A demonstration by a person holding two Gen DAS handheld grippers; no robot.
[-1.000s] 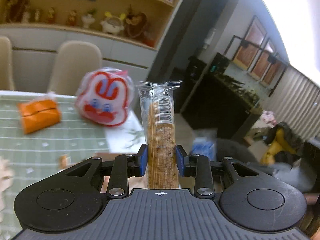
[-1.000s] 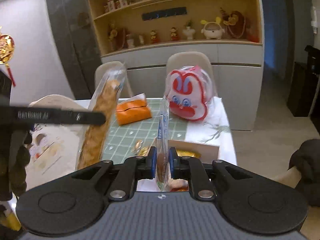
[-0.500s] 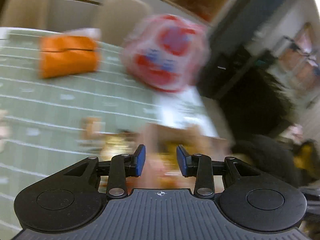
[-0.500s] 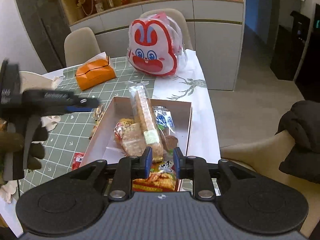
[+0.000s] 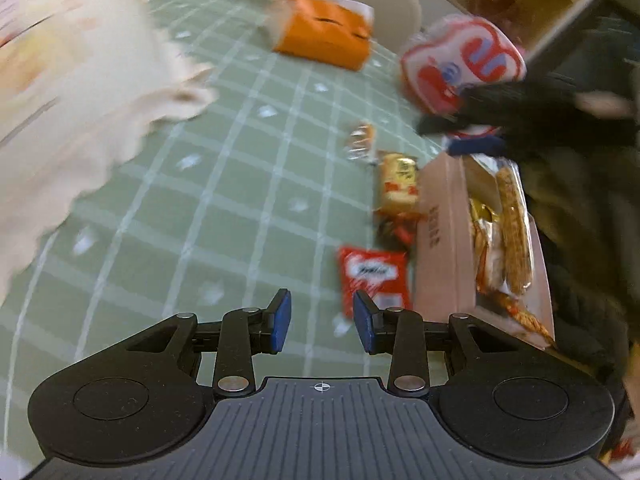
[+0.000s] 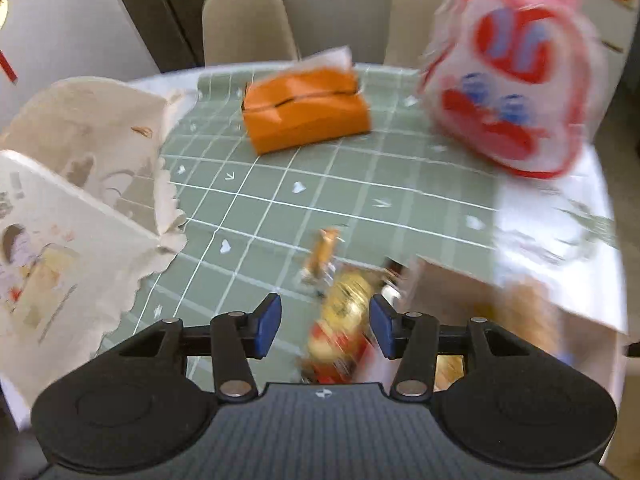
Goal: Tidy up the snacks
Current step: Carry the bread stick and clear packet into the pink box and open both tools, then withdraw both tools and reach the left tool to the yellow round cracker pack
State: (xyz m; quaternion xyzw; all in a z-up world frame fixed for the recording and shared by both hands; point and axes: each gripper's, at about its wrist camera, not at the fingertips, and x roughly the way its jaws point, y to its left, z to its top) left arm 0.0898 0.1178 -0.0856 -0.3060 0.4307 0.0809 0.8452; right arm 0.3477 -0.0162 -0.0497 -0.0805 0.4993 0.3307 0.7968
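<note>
both cracker sleeves had gone into the cardboard box [image 5: 440,240]; the left gripper [image 5: 322,322] and right gripper [image 6: 325,326], now open and empty, aimed at loose packets: red packet [image 5: 374,276] at one o'clock, yellow packet [image 6: 344,312] at twelve.

Your left gripper [image 5: 322,322] sits at the lower centre of its frame, jaws parted with a clear gap and nothing between the blue pads [image 5: 280,320]; it tilts downward; your right gripper [image 6: 325,326] fills the lower centre of its own frame, jaws spread wider, both blue pads [image 6: 267,325] free of any grip; in the left wrist view, your right gripper appears as a dark blurred shape at the upper right.
</note>
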